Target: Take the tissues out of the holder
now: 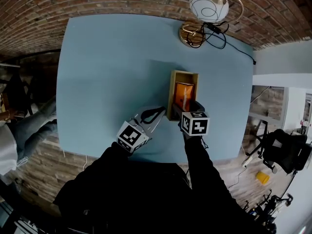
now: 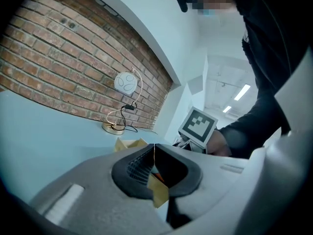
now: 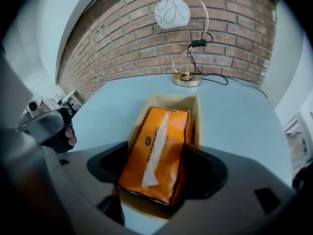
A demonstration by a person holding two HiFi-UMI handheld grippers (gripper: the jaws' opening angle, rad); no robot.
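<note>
A wooden holder (image 1: 171,89) stands on the blue table (image 1: 112,67), right of its middle. An orange tissue pack (image 1: 184,95) sits in it, tilted, with a white tissue poking from its slot. My right gripper (image 1: 186,106) is at the holder's near end. In the right gripper view the pack (image 3: 156,136) lies between the wide open jaws of the right gripper (image 3: 156,153), its sides close to both pads, inside the holder (image 3: 196,111). My left gripper (image 1: 157,113) is shut, its tips next to the holder's left wall. The left gripper (image 2: 154,148) has the holder (image 2: 127,143) just past its tips.
A lamp with a white globe (image 1: 208,6), a brass base and a black cable stands at the table's far right, behind the holder. A brick wall runs along the far edge. The table's near edge lies just under both grippers.
</note>
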